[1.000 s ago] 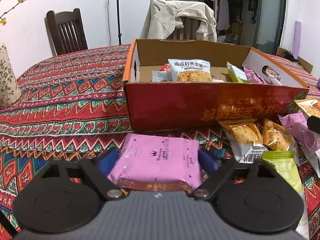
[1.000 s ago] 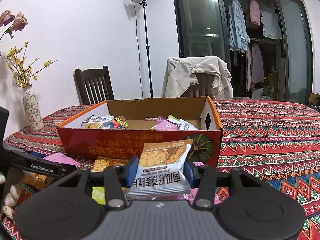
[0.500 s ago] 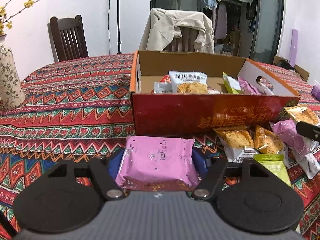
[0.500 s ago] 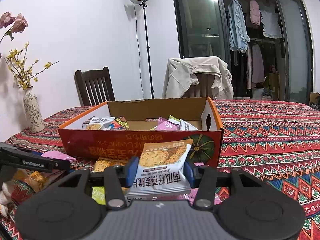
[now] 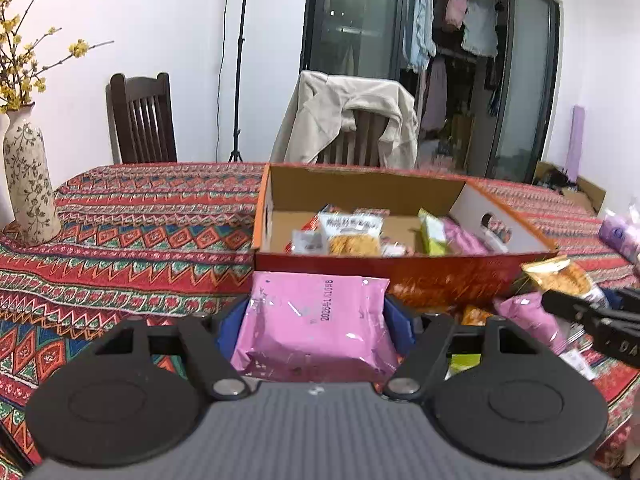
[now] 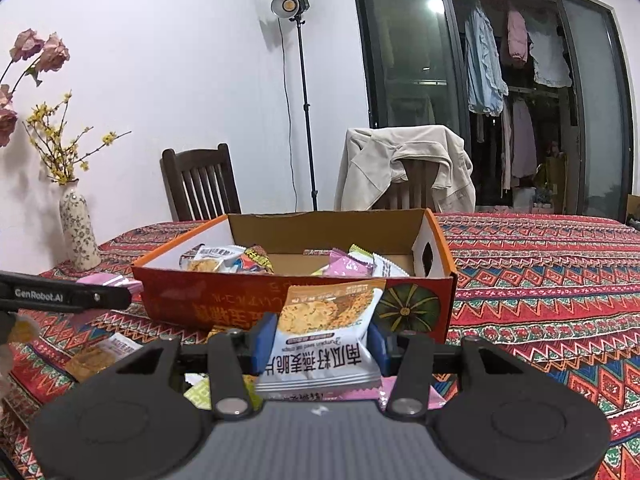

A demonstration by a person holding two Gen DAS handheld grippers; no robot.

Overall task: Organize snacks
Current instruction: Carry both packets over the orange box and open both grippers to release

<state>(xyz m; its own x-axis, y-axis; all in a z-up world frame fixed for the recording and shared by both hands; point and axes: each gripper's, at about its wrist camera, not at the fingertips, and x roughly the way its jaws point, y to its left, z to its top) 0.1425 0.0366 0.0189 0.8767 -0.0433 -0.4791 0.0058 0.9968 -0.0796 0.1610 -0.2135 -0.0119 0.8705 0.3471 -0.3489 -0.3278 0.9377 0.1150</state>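
My left tool (image 5: 316,320) is pinching a pink snack packet (image 5: 314,332) between its blue pads; its jaws have just been closing onto it, and the packet sits raised off the counter (image 5: 120,240), its upper edge overlapping the near wall of the cardboard box (image 5: 440,280) at twelve o'clock. My right tool (image 6: 320,344) is pinching a white and orange crisp packet (image 6: 324,340), printed side toward the lens, held upright just in front of the same box (image 6: 200,300).

Inside the box, in the left view, I see several packets: a white one with an orange picture (image 5: 352,236) near the middle, a green one (image 5: 434,232) at about one o'clock and a pink one beside it. Loose snacks (image 5: 524,316) lie on the patterned cloth at three o'clock from my left tool, where part of the right tool's black body also shows. In the right view the left tool's arm (image 6: 64,298) comes in at nine o'clock. A flowered vase (image 6: 78,236) stands at ten o'clock on the counter.
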